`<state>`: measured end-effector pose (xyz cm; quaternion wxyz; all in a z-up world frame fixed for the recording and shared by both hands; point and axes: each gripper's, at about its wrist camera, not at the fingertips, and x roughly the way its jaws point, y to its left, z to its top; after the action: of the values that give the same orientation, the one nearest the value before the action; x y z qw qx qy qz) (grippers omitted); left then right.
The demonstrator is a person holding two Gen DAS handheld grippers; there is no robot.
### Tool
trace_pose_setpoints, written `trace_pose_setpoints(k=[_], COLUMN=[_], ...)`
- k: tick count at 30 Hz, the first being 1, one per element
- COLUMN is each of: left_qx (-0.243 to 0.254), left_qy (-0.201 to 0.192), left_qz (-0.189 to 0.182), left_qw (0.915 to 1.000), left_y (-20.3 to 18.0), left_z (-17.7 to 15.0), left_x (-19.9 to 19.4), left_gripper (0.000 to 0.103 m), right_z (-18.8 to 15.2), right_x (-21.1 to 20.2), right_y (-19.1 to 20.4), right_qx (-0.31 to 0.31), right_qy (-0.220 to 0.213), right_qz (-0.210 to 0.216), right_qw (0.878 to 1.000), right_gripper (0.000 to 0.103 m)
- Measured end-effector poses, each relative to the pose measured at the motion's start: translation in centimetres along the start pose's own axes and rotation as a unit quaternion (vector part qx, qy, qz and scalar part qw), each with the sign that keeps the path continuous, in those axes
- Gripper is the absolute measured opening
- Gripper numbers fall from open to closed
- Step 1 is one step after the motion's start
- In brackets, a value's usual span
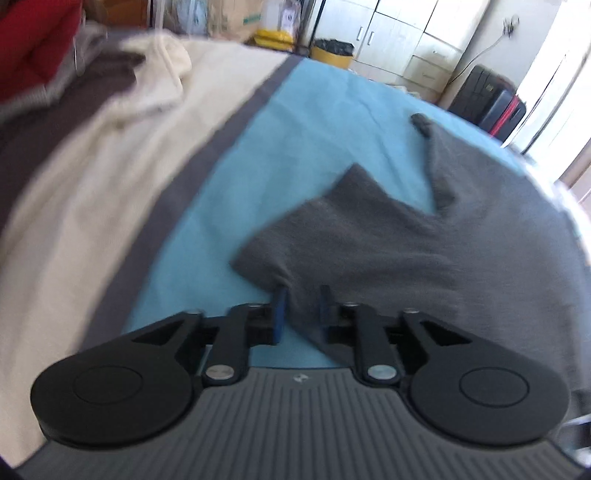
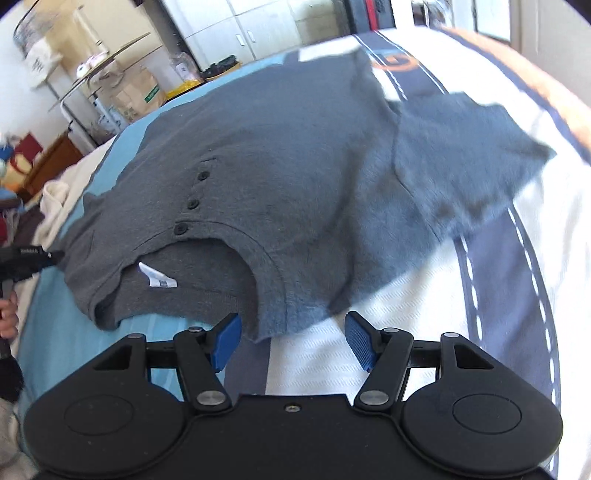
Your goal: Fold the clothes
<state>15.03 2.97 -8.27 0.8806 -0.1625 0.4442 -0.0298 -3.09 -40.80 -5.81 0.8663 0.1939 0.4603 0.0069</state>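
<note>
A dark grey buttoned T-shirt [image 2: 280, 155] lies face up across a light blue sheet [image 1: 207, 229] and a white patterned cover [image 2: 406, 332]. In the left wrist view, one sleeve [image 1: 332, 229] of the grey shirt runs down between my left gripper's [image 1: 302, 310] blue pads, which stand a little apart and do not pinch it. My right gripper [image 2: 293, 343] is open at the shirt's shoulder edge beside the collar [image 2: 255, 254]. The hem there reaches just between its fingertips without touching either pad. The left gripper's black tip [image 2: 33, 258] shows at the far left of the right wrist view.
A cream blanket [image 1: 110, 147] and brown and red clothes [image 1: 44, 74] are piled on the bed's left. Beyond the bed stand white cabinets [image 1: 406, 33], a yellow bin [image 1: 332, 51], a dark suitcase [image 1: 487, 99] and cardboard boxes on a rack [image 2: 122, 88]. A person's hand [image 2: 7, 314] is at the left edge.
</note>
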Motion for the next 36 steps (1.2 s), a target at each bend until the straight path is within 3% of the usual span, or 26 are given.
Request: trace_pose_setpoints(k=[1,4,7,8,9,11,13,15,17,19,22,25,26,28,33,36], left_qx=[-0.016,-0.004,0.053,0.070,0.080,0.077,0.071,0.107,0.148,0.169,0.190,0.192,0.190,0.181,0.179,0.232], left_qy=[0.008,0.007,-0.020,-0.020,-0.011,0.031,0.068,0.058,0.058,0.052,0.039,0.015,0.005,-0.012,0.011,-0.003], left_qz=[-0.023,-0.042,-0.052,-0.070,-0.092,-0.123,-0.120,-0.113,-0.088,-0.080,-0.095,-0.125,-0.138,-0.155,-0.167,-0.150], left_qw=[0.9996,0.9991,0.9970,0.9949,0.9925,0.9889,0.9879,0.9861,0.9834,0.9809,0.9765,0.9734,0.9721,0.9713,0.9695,0.9612], left_y=[0.1,-1.5,-4.6,-5.7,-6.5,-7.3,-7.2,-7.5,-8.8,-9.8,-11.1,-12.2,-12.6,-13.5,-16.5,-19.3], left_z=[-0.1,-0.8,-2.4,-3.1,-3.7,-5.0,-6.3,-7.2,-7.4,-7.5,-8.0,-8.3,-8.4,-8.3,-8.4,-9.3], left_x=[-0.3,-1.8,-4.0,-4.4,-4.2,-3.0,-1.9,-2.0,-2.4,-2.8,-3.4,-4.3,-4.6,-4.9,-3.5,-3.5], left_gripper=[0.024,0.024,0.035,0.042,0.044,0.044,0.044,0.044,0.044,0.047,0.050,0.051,0.057,0.068,0.069,0.069], right_z=[-0.2,0.0,0.3,0.3,0.3,0.2,0.1,-0.2,-0.2,-0.2,-0.4,0.2,0.4,0.5,1.3,1.9], right_x=[-0.2,0.1,1.0,1.2,1.4,0.6,-1.3,-2.6,-1.1,1.0,1.0,-0.2,-0.5,-1.4,-2.9,-2.5], right_y=[-0.1,-0.7,-0.7,-0.2,0.6,2.4,4.2,5.8,5.9,4.8,3.9,2.4,1.8,0.7,-4.4,-6.7], right_qx=[0.007,0.023,0.033,0.008,-0.029,-0.085,-0.110,-0.153,-0.170,-0.150,-0.150,-0.131,-0.125,-0.110,0.031,0.077], right_qy=[0.001,0.009,0.013,0.012,0.009,0.011,0.008,0.005,0.029,0.054,0.044,0.056,0.062,0.046,-0.021,-0.025], right_qz=[0.007,0.038,0.053,0.037,0.013,-0.037,-0.066,-0.076,-0.083,-0.071,-0.043,0.004,0.016,0.018,0.077,0.054], right_qw=[1.000,0.999,0.998,0.999,0.999,0.996,0.992,0.985,0.981,0.985,0.987,0.990,0.990,0.993,0.996,0.995], right_gripper=[0.067,0.068,0.068,0.052,0.010,0.011,0.011,0.011,0.011,0.011,0.012,0.020,0.027,0.036,0.043,0.043])
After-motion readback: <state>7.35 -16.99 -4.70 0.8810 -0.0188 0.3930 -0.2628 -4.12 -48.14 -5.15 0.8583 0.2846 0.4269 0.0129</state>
